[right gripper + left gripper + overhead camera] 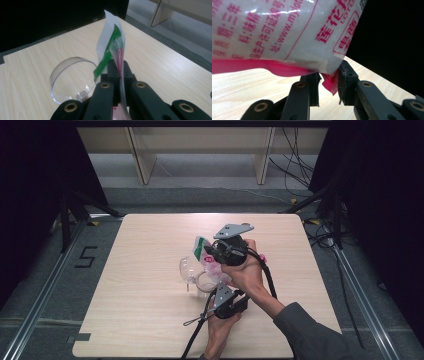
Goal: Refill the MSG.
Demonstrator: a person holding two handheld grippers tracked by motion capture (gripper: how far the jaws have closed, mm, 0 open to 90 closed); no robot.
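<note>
While the sachet (pixel 287 32) hangs above the desk (pixel 150 330), 2 tools share it, apparently so that the white granules inside can be tipped into the clear container (pixel 71 80) below.

Item 1: sachet, white with pink print and a green edge, held between both tools over the desk's middle, just above the container.

Item 2: left tool (pixel 328 82), jaws pinching the pink sealed corner of the sachet from beneath; the hand comes in from the near edge of the desk, palm under the tool, seemingly raising that end.

Item 3: right tool (pixel 119 67), jaws pressed together on the sachet's top strip; the forearm crosses in from the lower right, with the wrist bent over the left tool (pixel 227 302).

Item 4: clear container, round, standing on the desk.
</note>
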